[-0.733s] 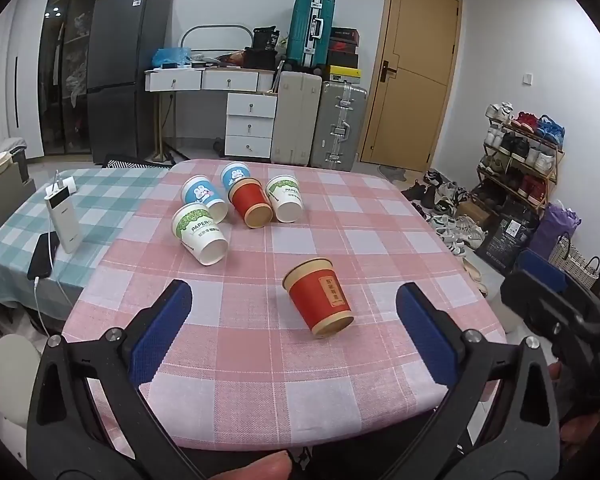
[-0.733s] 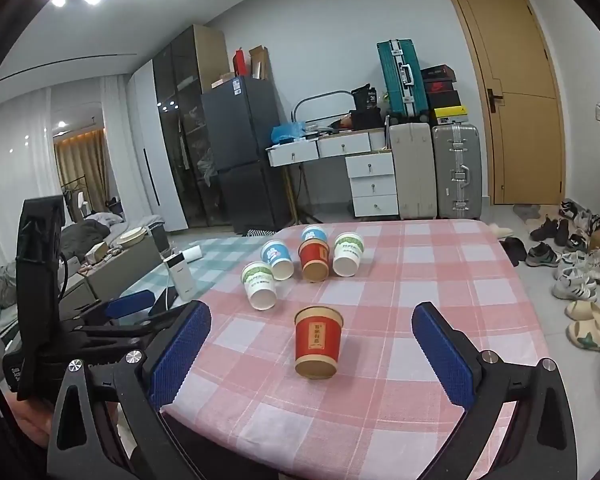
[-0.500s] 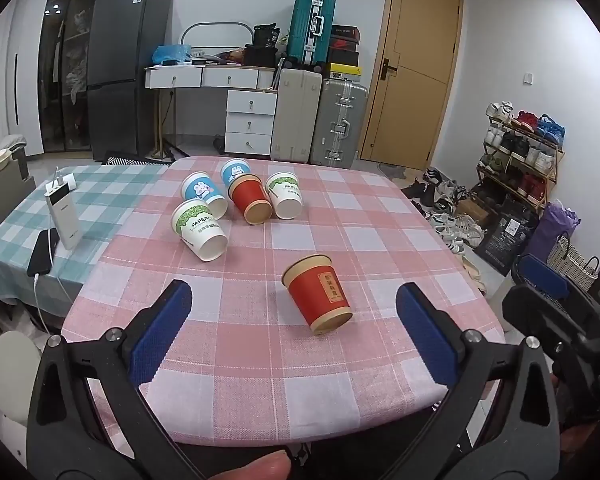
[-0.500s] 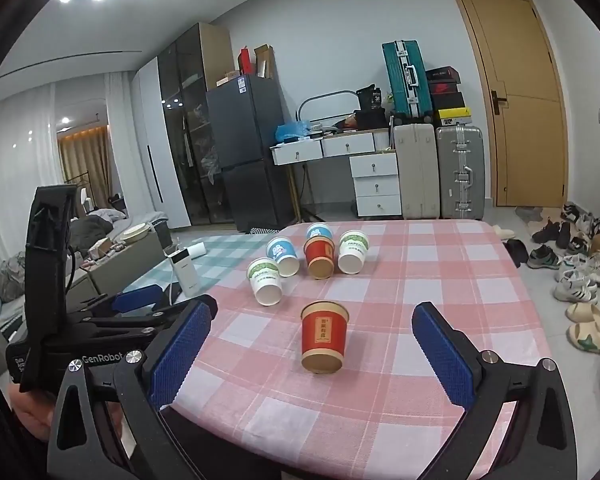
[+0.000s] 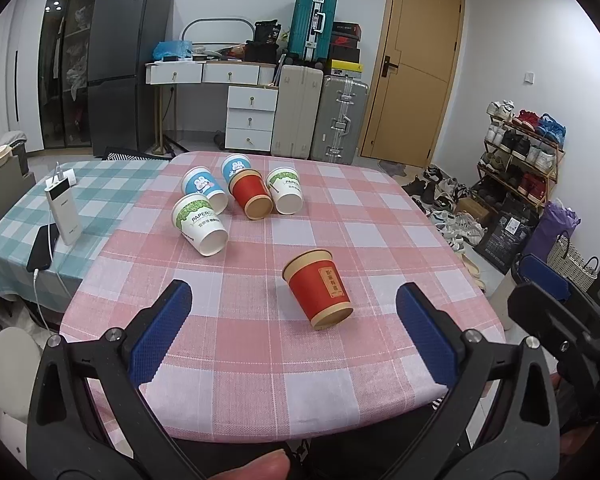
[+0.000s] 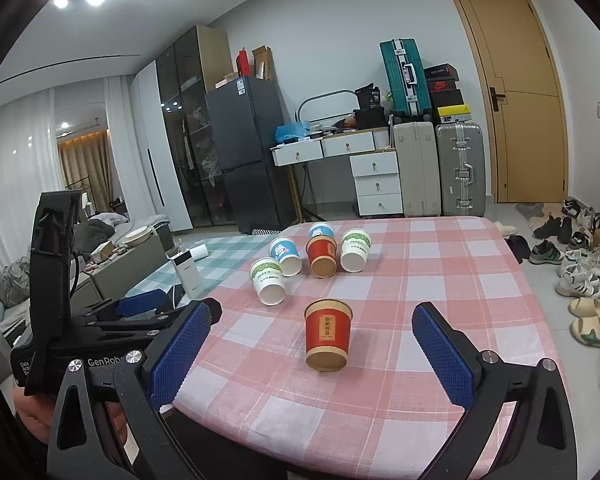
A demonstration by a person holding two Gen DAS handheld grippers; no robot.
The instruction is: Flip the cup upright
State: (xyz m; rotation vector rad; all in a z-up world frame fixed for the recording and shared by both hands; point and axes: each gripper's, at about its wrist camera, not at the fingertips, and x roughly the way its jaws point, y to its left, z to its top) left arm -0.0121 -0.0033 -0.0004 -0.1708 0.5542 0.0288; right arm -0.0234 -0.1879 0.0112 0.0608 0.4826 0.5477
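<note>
While both tools hang over the near edge of the table (image 5: 380, 380), the left gripper (image 5: 292, 332) has its blue-padded fingers (image 5: 160, 336) spread wide with nothing between them, and the right gripper (image 6: 320, 356) is spread just as wide and just as empty. Just beyond the left fingertips, a little toward the right finger, lies the red cup (image 5: 318, 288), clear of both pads; it is not upright, its body tilted with the narrow base toward the camera and the wider rimmed mouth farther off, a small gold label on its side. In the right wrist view the same red cup (image 6: 327, 334) sits almost midway between the fingers and slightly ahead of their tips, touching neither. Off past the right tool's left finger, the other tool's black body is seen held in a hand (image 6: 32, 412). Farther ahead, well apart from the red cup, five more paper cups (image 5: 236, 200) lie clustered on the pink checked cloth: two white with green print, two blue, one red. Beyond the left finger, on a green checked cloth, stand a white power bank (image 5: 63, 210) and a dark phone (image 5: 42, 248). Against the far wall are suitcases (image 5: 320, 116) and a door (image 5: 416, 64).
</note>
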